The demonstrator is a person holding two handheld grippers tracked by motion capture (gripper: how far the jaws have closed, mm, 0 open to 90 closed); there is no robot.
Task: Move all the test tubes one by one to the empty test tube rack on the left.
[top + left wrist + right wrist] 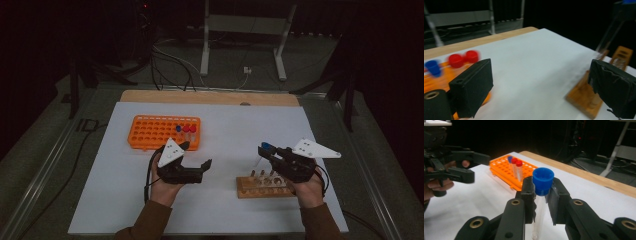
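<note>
My right gripper (266, 150) is shut on a clear tube with a blue cap (267, 146), held just above the wooden rack (264, 187). In the right gripper view the tube (539, 215) stands upright between the jaws of my right gripper (541, 191), its blue cap (543, 180) above the pads. My left gripper (196, 154) is open and empty in front of the orange rack (155, 131). In its own view, my left gripper (541, 87) has wide-apart jaws with bare white table between them.
The orange rack (505, 168) holds one blue-capped (178, 128) and two red-capped tubes (189, 129) at its right end. The wooden rack (586, 96) lies on the white mat (225, 125) at front right. Cables and stand legs lie on the floor beyond the table.
</note>
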